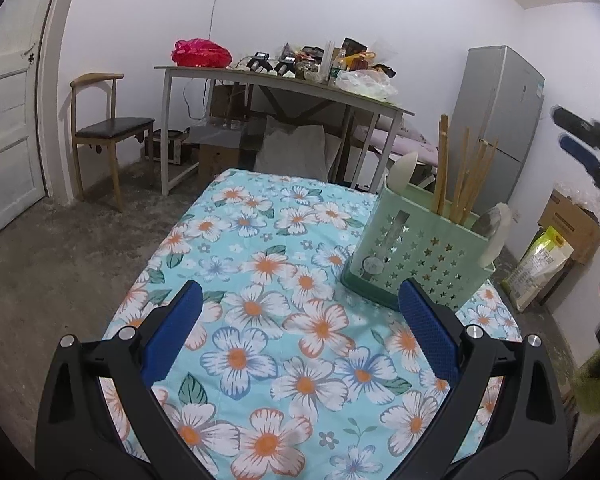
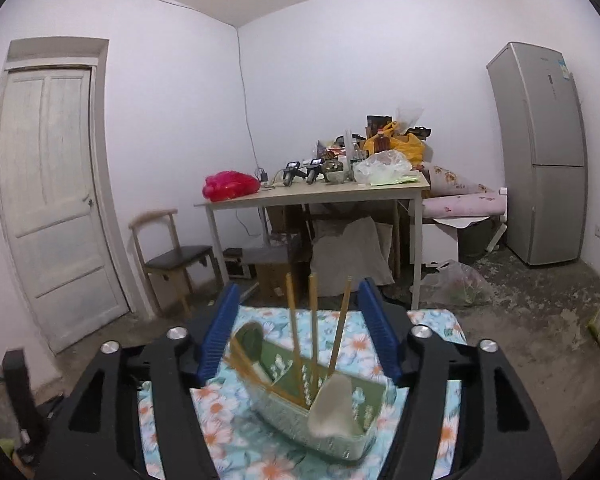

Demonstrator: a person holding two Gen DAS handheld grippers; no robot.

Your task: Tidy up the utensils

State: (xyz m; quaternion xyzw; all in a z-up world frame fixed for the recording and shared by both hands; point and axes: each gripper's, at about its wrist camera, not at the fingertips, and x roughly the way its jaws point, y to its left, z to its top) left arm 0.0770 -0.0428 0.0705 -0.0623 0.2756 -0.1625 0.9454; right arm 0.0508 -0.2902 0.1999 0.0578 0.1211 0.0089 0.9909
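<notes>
Flowered tablecloth [image 1: 268, 280] carrying green holder [image 1: 416, 256] near far right corner; chopsticks [image 1: 460, 176] and spoons [image 1: 496, 236] standing inside, sorted upright. You are hovering right tongs [image 2: 298, 328] above holder, jaws apart around chopsticks, gripping nothing. Left tongs [image 1: 300, 308] gaping wide, empty, over cloth.

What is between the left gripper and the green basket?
Only bare flowered cloth lies between the left gripper and the green basket, seen in the left wrist view.
</notes>
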